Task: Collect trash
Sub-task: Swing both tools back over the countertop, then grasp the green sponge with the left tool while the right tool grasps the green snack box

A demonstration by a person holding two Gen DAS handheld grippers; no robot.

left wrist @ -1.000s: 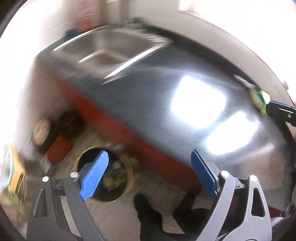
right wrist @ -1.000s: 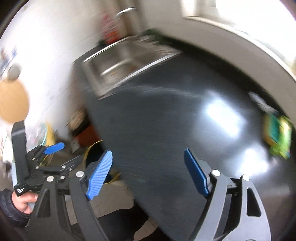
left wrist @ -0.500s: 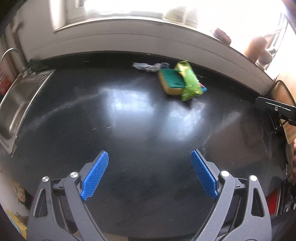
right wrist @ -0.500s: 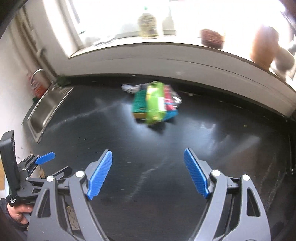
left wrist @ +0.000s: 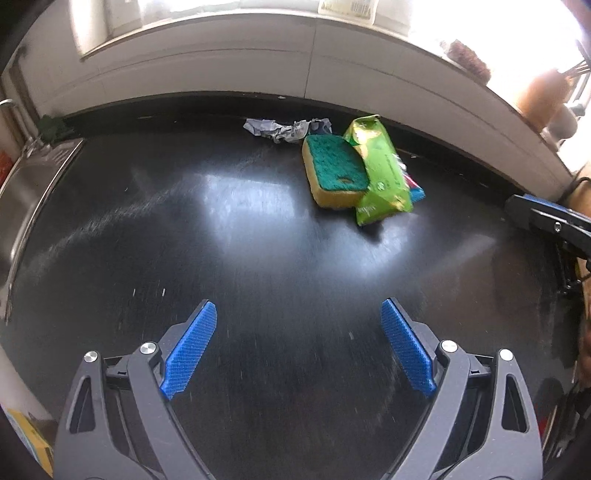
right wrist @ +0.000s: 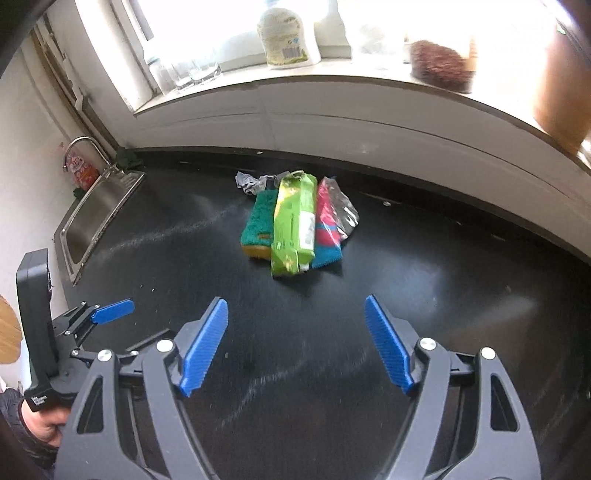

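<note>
Left gripper point(left wrist: 299, 314): blue pads wide apart, nothing between them, angled down over bare black countertop point(left wrist: 258, 258). Right gripper point(right wrist: 296, 311): pads also well spread but jaws closing a little, nothing between them, same downward tilt over the counter.

Trash pile sits ahead of both tools, near the back edge of the counter, well apart from the fingertips. From the left gripper it is ahead and to the right; from the right gripper almost straight ahead, slightly left of centre.

Pile contents:
- green wrapper point(right wrist: 293, 225) lying flat on top, long axis pointing roughly away from the right tool, overlapping the sponge's right edge
- sponge point(left wrist: 334, 170), yellow body with green scouring face up, left of the wrapper, touching it
- pink and teal packet point(right wrist: 327, 232) just right of the wrapper, partly under it, with a clear plastic bit point(right wrist: 345, 212) on its far right side
- crumpled grey scrap point(left wrist: 282, 129) behind the sponge, close to the back wall

Steel sink point(right wrist: 96, 218) far left of both tools, tap point(right wrist: 83, 146) behind it. Windowsill point(right wrist: 332, 70) above the back wall with a white bottle point(right wrist: 286, 35), glasses point(right wrist: 195, 72), a brown round thing point(right wrist: 439, 68). A hand point(right wrist: 42, 424) grips the left tool's handle at lower left of the right wrist view.
</note>
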